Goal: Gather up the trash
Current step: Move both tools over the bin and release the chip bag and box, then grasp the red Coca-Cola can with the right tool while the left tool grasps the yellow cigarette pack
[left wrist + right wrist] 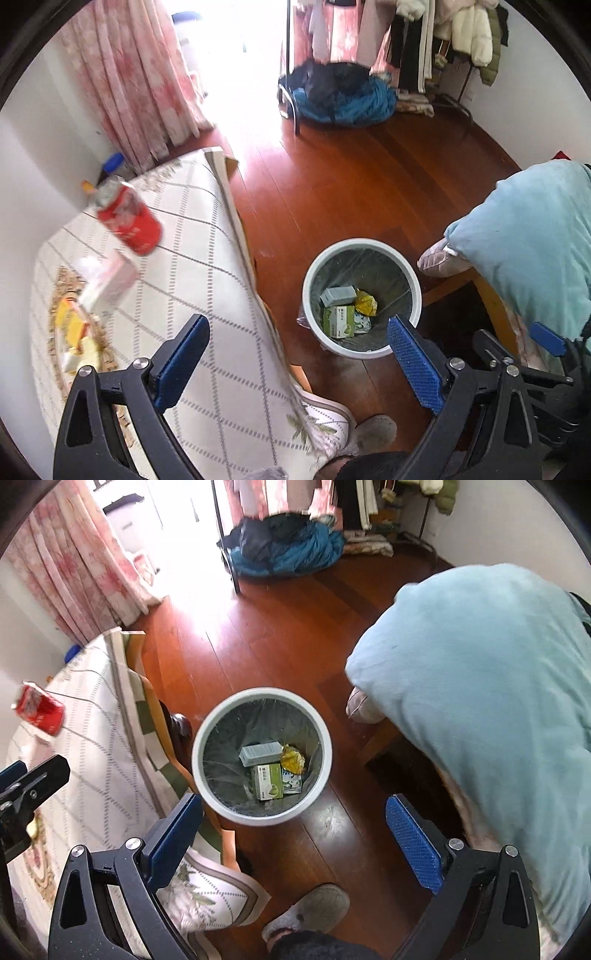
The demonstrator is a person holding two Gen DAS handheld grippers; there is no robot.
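The remaining trash lay on the cloth-covered worktop (192, 236): a red can (129, 225) on its side near the far left edge, a pink-and-white carton (110, 280) just nearer along that edge, and yellow wrappers (74, 332) nearer still, their detail blurred. The bin (207, 738) stood on the wooden floor (280, 638) just off the worktop's right edge, lined with a bag and already holding a grey box (260, 753), a green box (267, 781) and a yellow wrapper (293, 758).

The left tool (297, 352) was released and empty, its jaws wide, positioned over the worktop's right edge. The right tool (293, 834) was likewise released and empty, above the floor by the bin.

Risks, as judged: the can lay on its side and could roll toward the far left edge if nudged rather than gripped squarely. The cloth overhung the right edge in loose folds; a low pass could snag it and drag items along. The carton and wrappers lay close together, so one grasp might displace a neighbour.

Clearance: the floor beyond the bin was open. To the right, a blue blanket (480, 701) hung near the bin, narrowing that side. A slippered foot (310, 912) stood near the bin on the near side.
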